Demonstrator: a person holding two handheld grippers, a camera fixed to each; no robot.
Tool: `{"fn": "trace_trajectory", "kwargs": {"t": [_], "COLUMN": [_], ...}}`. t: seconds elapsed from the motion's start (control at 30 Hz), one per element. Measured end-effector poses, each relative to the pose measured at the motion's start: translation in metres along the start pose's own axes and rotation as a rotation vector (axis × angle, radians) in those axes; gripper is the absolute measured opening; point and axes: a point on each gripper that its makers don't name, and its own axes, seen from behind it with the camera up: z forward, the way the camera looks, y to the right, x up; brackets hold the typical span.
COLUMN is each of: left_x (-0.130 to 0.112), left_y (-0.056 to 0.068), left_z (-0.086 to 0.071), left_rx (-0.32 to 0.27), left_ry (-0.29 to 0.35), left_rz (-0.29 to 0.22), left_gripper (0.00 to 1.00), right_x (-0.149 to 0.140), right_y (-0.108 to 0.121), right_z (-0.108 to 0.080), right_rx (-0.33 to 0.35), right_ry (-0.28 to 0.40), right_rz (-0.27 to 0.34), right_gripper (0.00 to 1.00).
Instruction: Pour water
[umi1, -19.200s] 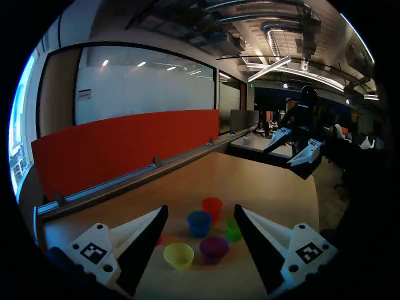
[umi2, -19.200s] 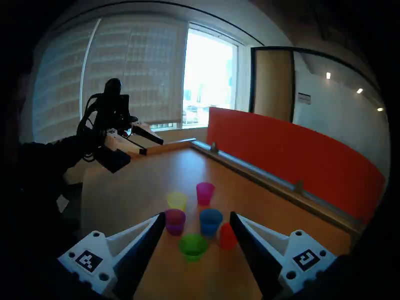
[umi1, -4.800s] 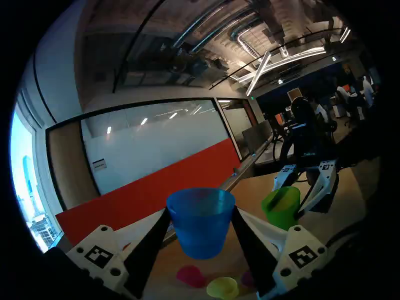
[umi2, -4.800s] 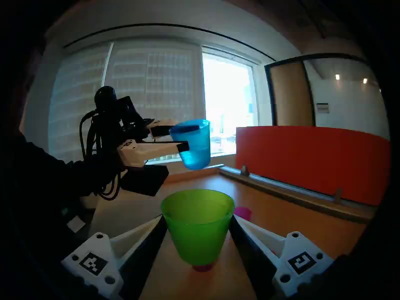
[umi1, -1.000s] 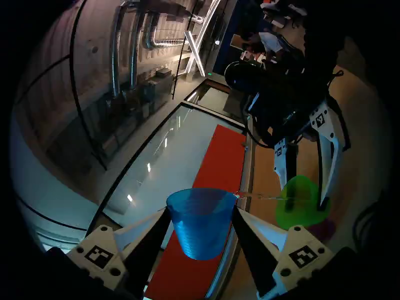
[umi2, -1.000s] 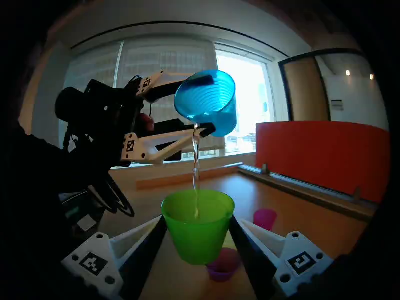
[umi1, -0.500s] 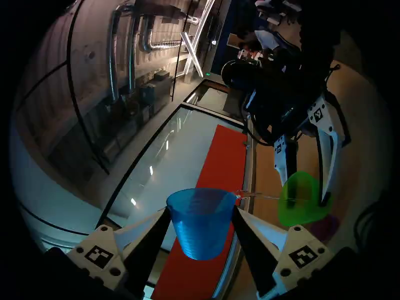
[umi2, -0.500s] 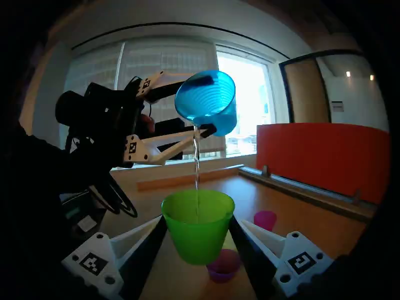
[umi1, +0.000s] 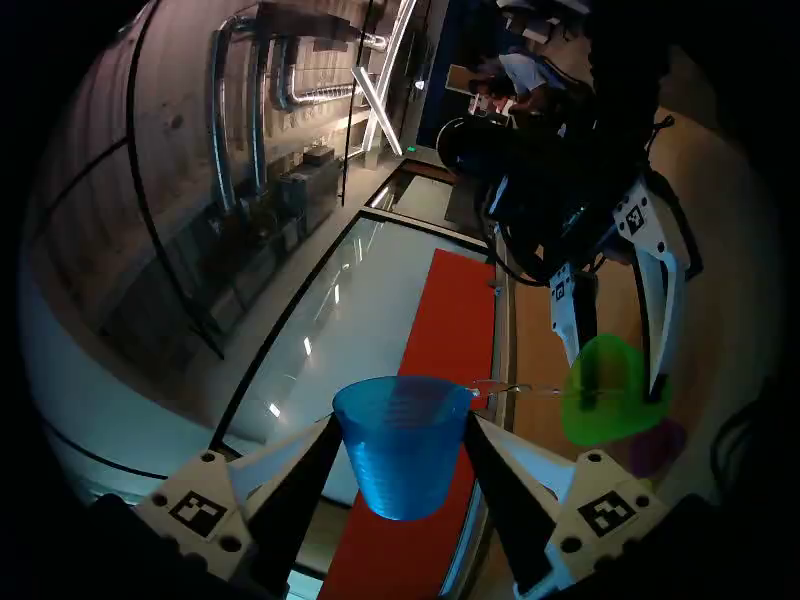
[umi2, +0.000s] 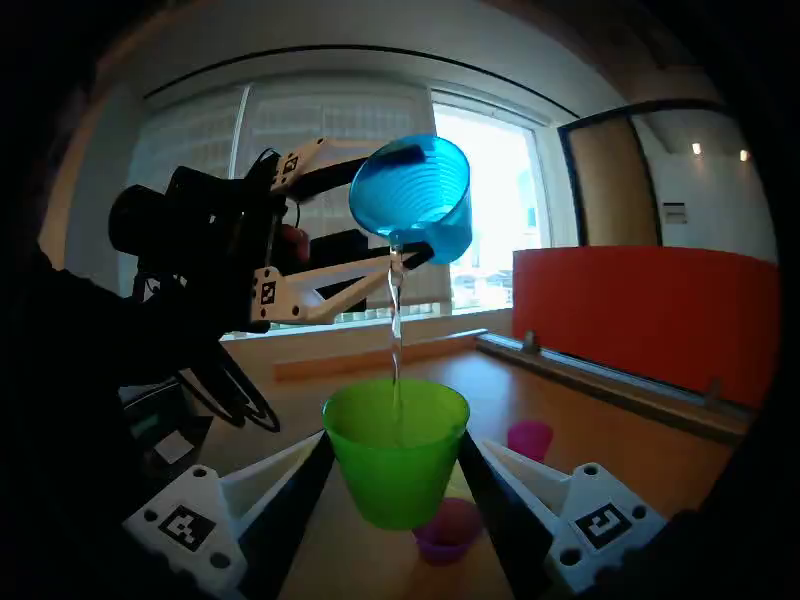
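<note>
My left gripper (umi1: 398, 458) is shut on a blue cup (umi1: 402, 442), tipped far over. In the right gripper view that blue cup (umi2: 412, 195) hangs high with its mouth facing down and toward me, and a thin stream of water (umi2: 395, 330) falls from its lip into the green cup (umi2: 396, 450). My right gripper (umi2: 396, 470) is shut on the green cup and holds it upright above the table. The left gripper view shows the green cup (umi1: 605, 390) between the right gripper's fingers (umi1: 662, 300).
Below the green cup a purple cup (umi2: 450, 528) and a pink cup (umi2: 529, 437) stand on the wooden table (umi2: 600, 420). A red partition (umi2: 650, 310) runs along the table's far side. A person's hand holds the left gripper (umi2: 290, 240).
The pour goes on with the blue cup tilted a little further. The stream still lands in the green cup, which has stayed in place.
</note>
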Motion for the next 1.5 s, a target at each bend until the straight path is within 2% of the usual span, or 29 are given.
{"fn": "trace_trajectory", "kwargs": {"t": [0.73, 1.2, 1.5], "left_x": [0.0029, 0.0037, 0.0059], "left_y": [-0.0005, 0.0052, 0.0031], "left_z": [0.0014, 0.0027, 0.0041], "left_rx": [-0.002, 0.0, -0.001], "left_ry": [0.002, 0.01, 0.011], "left_rz": [0.071, 0.09, 0.119], "left_gripper": [0.86, 0.86, 0.86], "right_x": [0.0007, -0.0001, 0.0018], "right_y": [-0.0035, 0.001, 0.0024], "right_z": [0.0011, -0.0009, -0.001], "right_rx": [0.001, -0.005, -0.008], "right_ry": [-0.001, 0.009, 0.019], "right_rz": [-0.018, -0.019, -0.015], "right_gripper": [0.88, 0.88, 0.88]}}
